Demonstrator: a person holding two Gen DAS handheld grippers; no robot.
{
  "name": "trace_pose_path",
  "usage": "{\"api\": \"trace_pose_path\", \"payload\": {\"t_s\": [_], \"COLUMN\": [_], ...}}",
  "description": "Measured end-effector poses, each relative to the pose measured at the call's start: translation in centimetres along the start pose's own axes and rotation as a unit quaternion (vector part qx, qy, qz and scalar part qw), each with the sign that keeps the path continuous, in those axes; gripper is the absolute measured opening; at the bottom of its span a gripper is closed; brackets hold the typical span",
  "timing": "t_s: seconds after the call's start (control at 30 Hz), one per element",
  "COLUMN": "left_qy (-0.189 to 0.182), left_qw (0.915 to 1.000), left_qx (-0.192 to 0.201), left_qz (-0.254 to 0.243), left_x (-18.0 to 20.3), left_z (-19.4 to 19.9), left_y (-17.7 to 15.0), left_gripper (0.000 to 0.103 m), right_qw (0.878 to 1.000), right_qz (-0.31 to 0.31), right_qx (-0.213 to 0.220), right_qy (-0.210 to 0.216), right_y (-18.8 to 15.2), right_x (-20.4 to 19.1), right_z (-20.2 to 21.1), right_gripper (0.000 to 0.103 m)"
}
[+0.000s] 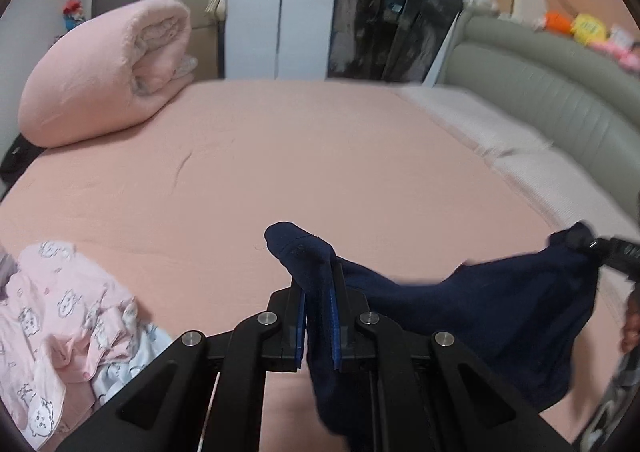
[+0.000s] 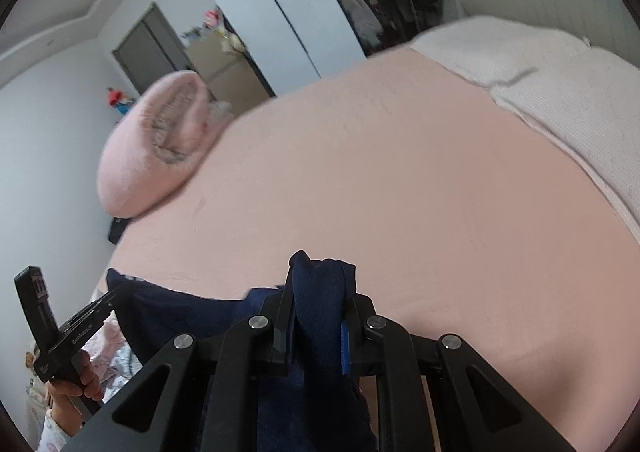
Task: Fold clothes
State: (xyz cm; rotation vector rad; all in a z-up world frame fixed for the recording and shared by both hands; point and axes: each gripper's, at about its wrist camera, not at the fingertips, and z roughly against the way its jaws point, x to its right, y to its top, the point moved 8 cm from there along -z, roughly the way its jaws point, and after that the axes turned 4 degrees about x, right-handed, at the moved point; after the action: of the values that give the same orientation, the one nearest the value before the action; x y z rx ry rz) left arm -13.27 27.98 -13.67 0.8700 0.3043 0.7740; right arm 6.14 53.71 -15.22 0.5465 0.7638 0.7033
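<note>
A bedroom, with a wide bed (image 1: 248, 172) under a smooth, matte salmon-pink sheet, faintly creased near the middle. At the far left corner, a thick pink blanket roll (image 1: 108, 72), fluffy, coiled like a fat snail shell with a greyish inner layer. Along the right edge, pale waffle-textured pillows (image 1: 496, 140) against a padded grey-green headboard (image 1: 560, 92) with vertical channels, soft toys lined on top, blurred. Beyond, white wardrobe panels and a dark glass-fronted closet. Lower left, a crumpled pile of pink clothes (image 1: 60, 324) printed with small cartoon faces, lying on the sheet. Left gripper (image 1: 318, 292) pinched tight on a corner of the navy garment (image 1: 480, 316), black fingers nearly together, blue ribbed pads (image 1: 334, 316) pressing the cloth, a rounded tuft of fabric poking up past the tips. Right gripper (image 2: 320, 292) likewise clamped narrow on another bunched corner of the same navy cloth, a blue pad (image 2: 345, 348) showing at the right finger. Garment lifted off the sheet and strung between the two grippers, sagging in a soft drape in between; fabric a dull, fine knit, dark navy, no print visible. In the right wrist view, a hand (image 2: 74, 384) wrapped round the other gripper's black handle, white lettering on its side too small and skewed to read.
</note>
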Motion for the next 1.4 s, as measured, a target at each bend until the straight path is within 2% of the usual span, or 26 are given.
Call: {"api": "trace_pose_path", "payload": {"t_s": [0.1,0.2,0.27,0.33,0.37,0.4,0.43,0.47,0.5,0.57,0.8,1.1,1.27,1.4], "left_qy": [0.028,0.022,0.034,0.045,0.048,0.050,0.050,0.048,0.045,0.040,0.029,0.028,0.029,0.028], "left_qw": [0.9984,0.9963,0.9954,0.9943,0.9942,0.9945,0.9948,0.9953,0.9958,0.9967,0.9987,0.9964,0.9919,0.9902], "left_qx": [-0.049,-0.077,-0.086,-0.093,-0.094,-0.091,-0.087,-0.083,-0.079,-0.070,-0.041,0.001,0.007,0.000], "left_qz": [0.003,0.030,0.028,0.025,0.022,0.018,0.015,0.014,0.012,0.010,-0.009,-0.080,-0.123,-0.137], "left_x": [-0.8,-1.5,-1.7,-2.0,-2.0,-1.9,-1.8,-1.7,-1.6,-1.4,-0.4,2.0,3.5,4.1], "left_z": [-2.7,-3.9,-4.2,-4.5,-4.4,-4.1,-3.8,-3.5,-3.1,-2.4,0.9,4.6,5.5,5.8], "left_y": [-2.5,-4.6,-5.2,-5.8,-5.9,-5.8,-5.8,-5.7,-5.6,-5.4,-6.1,-8.6,-10.3,-11.5], "left_gripper": [0.008,0.009,0.011,0.020,0.025,0.043,0.075,0.089,0.101,0.101,0.101,0.101,0.101,0.101], "right_qw": [0.999,0.998,0.997,0.995,0.994,0.993,0.992,0.992,0.991,0.991,0.992,0.992,0.993,0.995], "right_qz": [-0.022,-0.020,-0.013,-0.008,-0.004,-0.001,0.002,0.006,0.011,0.017,0.023,0.056,0.049,0.031], "right_qx": [-0.035,-0.057,-0.063,-0.076,-0.085,-0.094,-0.100,-0.101,-0.101,-0.096,-0.099,-0.088,-0.086,-0.086], "right_qy": [-0.022,-0.037,-0.047,-0.056,-0.063,-0.069,-0.076,-0.079,-0.081,-0.090,-0.077,-0.075,-0.061,-0.049], "right_y": [-1.5,-2.8,-3.3,-3.8,-4.0,-4.2,-4.4,-4.6,-4.7,-4.7,-6.1,-9.3,-11.0,-12.0], "right_x": [2.0,3.0,3.5,3.9,4.1,4.3,4.4,4.5,4.5,4.7,4.7,3.7,3.4,3.5], "right_z": [-2.0,-3.0,-3.5,-3.8,-3.9,-4.0,-4.1,-3.9,-3.8,-3.3,-1.0,2.0,3.4,4.4], "right_gripper": [0.014,0.014,0.014,0.017,0.025,0.032,0.047,0.060,0.064,0.067,0.068,0.068,0.068,0.068]}}
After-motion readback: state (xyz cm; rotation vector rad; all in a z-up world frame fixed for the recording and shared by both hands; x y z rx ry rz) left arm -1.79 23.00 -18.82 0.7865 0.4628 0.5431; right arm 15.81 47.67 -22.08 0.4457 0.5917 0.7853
